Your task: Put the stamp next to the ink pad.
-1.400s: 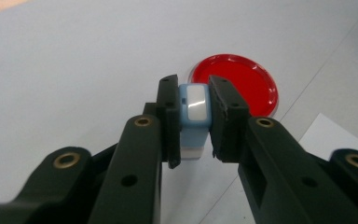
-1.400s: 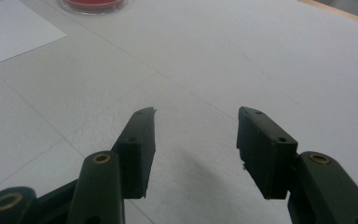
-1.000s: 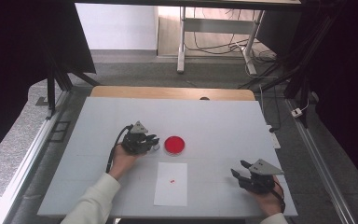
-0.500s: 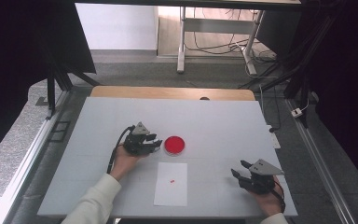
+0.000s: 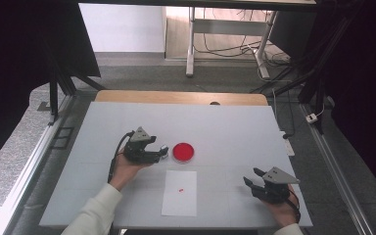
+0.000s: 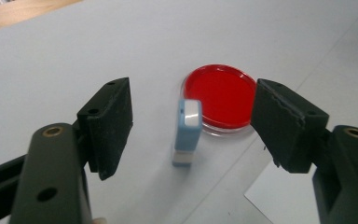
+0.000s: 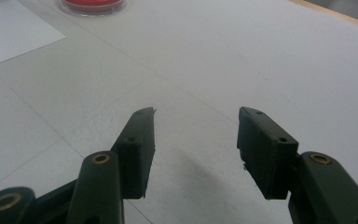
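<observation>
Blue block [image 6: 187,133] stands between the left gripper's [image 6: 191,126] jaws — they have just been opening, not touching it — beside the red dish [image 6: 221,95]; right gripper [image 7: 196,149] apart, holding nothing.

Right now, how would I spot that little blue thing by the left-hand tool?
Find the round red dish mid-table. Just left of it, between the left gripper's open jaws and touching neither, stands a small light-blue block. It is the one upright, blue-and-white thing; the white paper sheet lies flat.
</observation>
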Available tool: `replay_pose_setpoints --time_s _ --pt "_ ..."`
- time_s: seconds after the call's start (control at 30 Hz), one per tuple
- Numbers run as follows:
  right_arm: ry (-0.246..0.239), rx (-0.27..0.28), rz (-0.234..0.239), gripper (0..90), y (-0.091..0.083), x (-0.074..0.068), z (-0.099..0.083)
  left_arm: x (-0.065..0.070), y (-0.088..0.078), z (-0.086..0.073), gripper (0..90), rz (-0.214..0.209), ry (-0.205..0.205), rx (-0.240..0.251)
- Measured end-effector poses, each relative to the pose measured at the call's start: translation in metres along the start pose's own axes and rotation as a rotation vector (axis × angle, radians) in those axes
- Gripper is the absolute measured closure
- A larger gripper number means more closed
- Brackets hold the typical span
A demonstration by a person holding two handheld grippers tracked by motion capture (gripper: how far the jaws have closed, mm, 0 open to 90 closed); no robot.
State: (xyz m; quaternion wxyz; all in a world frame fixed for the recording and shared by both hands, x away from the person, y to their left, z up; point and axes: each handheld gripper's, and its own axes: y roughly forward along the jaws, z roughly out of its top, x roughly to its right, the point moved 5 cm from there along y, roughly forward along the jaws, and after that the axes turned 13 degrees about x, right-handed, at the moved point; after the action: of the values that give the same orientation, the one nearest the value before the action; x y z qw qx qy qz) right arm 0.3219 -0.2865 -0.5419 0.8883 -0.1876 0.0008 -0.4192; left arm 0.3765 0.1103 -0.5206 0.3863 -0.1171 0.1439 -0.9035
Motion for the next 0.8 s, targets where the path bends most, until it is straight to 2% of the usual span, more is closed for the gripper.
replay_pose_setpoints --time_s 0.2,0.33,0.43,0.67,0.8 --pt "-0.002 0.003 0.007 45.6 0.0 0.0 0.0 0.006 -0.022 0.0 29.1 -0.032 0.007 0.012" --pt "0.003 0.006 0.012 45.3 -0.001 0.001 0.0 0.01 -0.034 -0.006 29.2 -0.049 0.013 0.003" --pt "0.005 0.01 0.016 45.2 -0.002 0.002 0.0 0.012 -0.045 -0.014 29.1 -0.045 0.02 -0.01" --pt "0.017 0.022 0.034 44.2 -0.003 0.005 -0.001 0.012 -0.074 -0.034 29.2 -0.019 -0.006 -0.017" --pt "0.011 0.01 0.036 43.9 -0.003 0.006 -0.002 0.012 -0.088 -0.046 29.2 -0.009 -0.016 -0.028"
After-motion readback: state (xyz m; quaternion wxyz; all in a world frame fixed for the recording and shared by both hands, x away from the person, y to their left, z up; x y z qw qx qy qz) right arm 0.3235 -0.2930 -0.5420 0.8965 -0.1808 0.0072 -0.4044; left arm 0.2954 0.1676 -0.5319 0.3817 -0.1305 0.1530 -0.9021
